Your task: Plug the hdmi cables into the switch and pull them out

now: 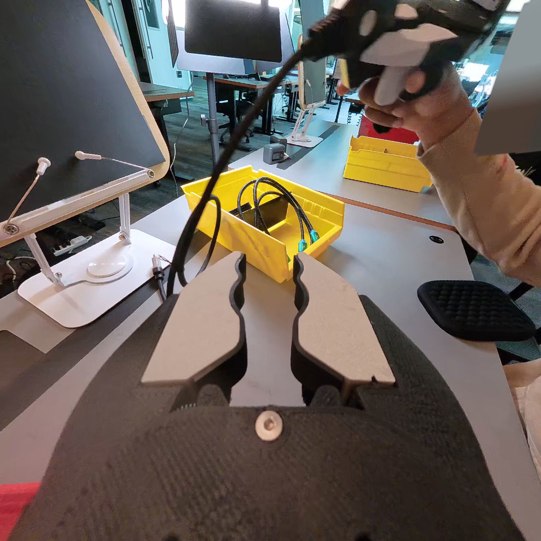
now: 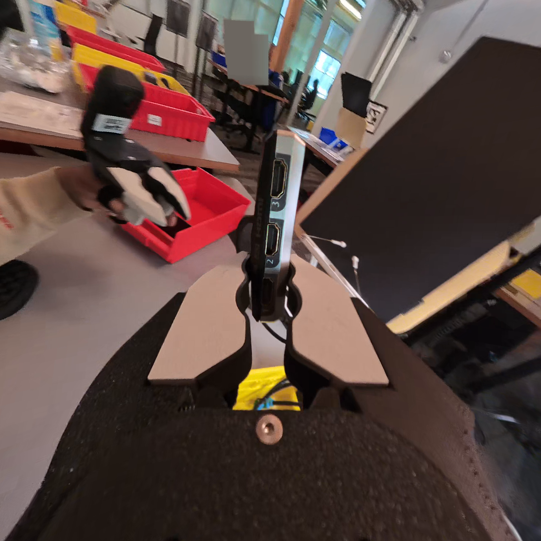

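Early stage: our right gripper (image 2: pixel 269 281) has jaws clamped on the switch (image 2: pixel 278 210), held upright, visible ports empty. Left gripper (image 1: pixel 269 273) jaws open, empty. HDMI cables (image 1: pixel 275 205) lie in the yellow bin (image 1: pixel 257 243) on the bench (image 1: pixel 395 263); nothing plugged yet.

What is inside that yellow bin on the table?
The yellow bin holds black cables with teal plugs and a dark block beneath them. Its near wall and the left claw hide the bin's front floor.
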Demonstrator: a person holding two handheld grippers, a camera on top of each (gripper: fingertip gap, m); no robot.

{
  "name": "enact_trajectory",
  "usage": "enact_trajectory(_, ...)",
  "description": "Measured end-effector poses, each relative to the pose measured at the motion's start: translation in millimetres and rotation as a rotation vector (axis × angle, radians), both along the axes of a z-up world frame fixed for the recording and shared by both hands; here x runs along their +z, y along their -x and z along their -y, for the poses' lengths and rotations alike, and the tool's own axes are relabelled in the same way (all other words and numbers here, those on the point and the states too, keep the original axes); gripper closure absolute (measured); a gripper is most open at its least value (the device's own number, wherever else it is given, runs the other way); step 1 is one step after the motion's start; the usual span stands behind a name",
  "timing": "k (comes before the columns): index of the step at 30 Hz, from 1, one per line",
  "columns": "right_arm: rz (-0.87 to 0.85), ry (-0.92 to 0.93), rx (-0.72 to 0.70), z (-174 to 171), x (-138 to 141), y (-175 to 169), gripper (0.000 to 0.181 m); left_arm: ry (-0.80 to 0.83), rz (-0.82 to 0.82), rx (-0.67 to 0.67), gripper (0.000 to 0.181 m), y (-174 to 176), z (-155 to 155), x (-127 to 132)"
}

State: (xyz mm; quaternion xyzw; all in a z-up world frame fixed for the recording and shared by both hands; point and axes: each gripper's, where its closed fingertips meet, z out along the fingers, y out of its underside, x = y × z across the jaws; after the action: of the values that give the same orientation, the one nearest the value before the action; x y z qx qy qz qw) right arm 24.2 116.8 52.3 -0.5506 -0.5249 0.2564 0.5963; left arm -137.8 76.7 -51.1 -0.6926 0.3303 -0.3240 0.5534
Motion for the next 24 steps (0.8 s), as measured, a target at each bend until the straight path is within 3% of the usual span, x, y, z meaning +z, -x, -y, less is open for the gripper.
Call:
enact_trajectory(4,0.006,0.177,-0.192,-71.1,-14.1,-35.7,0.160,-0.008,-0.007,-0.001,0.151,-0.5,1.9,1.5)
enact_trajectory(10,0.057,0.596,-0.404,-151.7,-106.9,-96.4,0.159,-0.006,0.007,-0.001,0.152,1.5,0.8,2.0)
enact_trajectory(17,0.176,0.949,-0.565,-199.1,-191.2,-130.8,0.155,0.017,-0.015,0.003,0.152,-0.2,-4.3,-8.0)
enact_trajectory(22,0.276,1.023,-0.670,-212.5,-216.2,-150.6,0.146,0.028,-0.024,0.011,0.152,3.4,-7.3,-12.8)
enact_trajectory(24,0.370,0.951,-0.755,-217.6,-223.5,-167.8,0.141,0.030,-0.021,0.013,0.153,5.5,-8.1,-13.1)
